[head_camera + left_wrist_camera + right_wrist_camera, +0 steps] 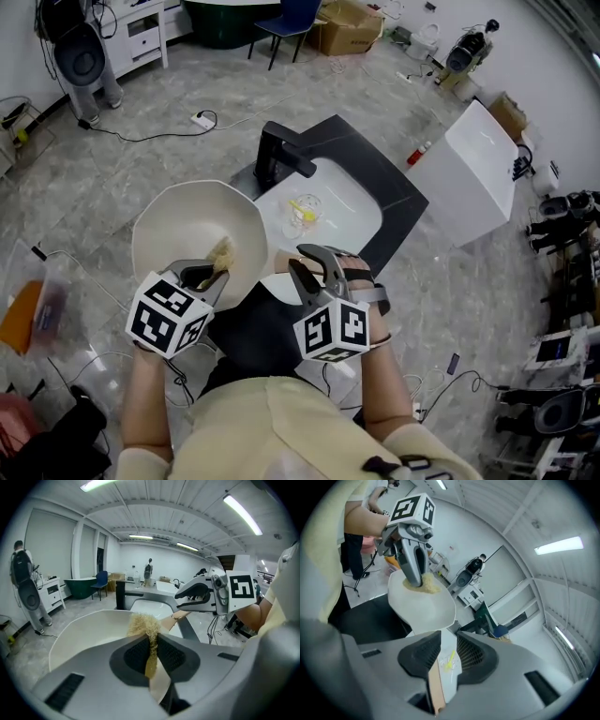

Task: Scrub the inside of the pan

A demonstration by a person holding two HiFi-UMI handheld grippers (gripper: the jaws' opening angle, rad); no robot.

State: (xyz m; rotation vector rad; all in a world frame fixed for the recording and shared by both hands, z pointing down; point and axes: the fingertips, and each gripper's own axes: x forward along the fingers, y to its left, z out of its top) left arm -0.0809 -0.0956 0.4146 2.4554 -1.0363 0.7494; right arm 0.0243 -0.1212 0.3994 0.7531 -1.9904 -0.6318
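The person is holding the left gripper over the near side of the white pan. Its jaws are pinching a tan, stringy scrubber tight between the pads. The scrubber's frayed end is sticking out past the fingertips, inside the pan and close to its near rim. In the right gripper view it is looking pressed against the pan's inner surface.

The pan is taking up the space left of the white sink, over the near-left corner of the dark counter. Its wooden handle is pointing right.

The right gripper is hovering just right of the pan, at the end of that handle. Its jaws are standing partly spread, with the sink showing through the gap between them. Whether either pad is touching the handle cannot be told.
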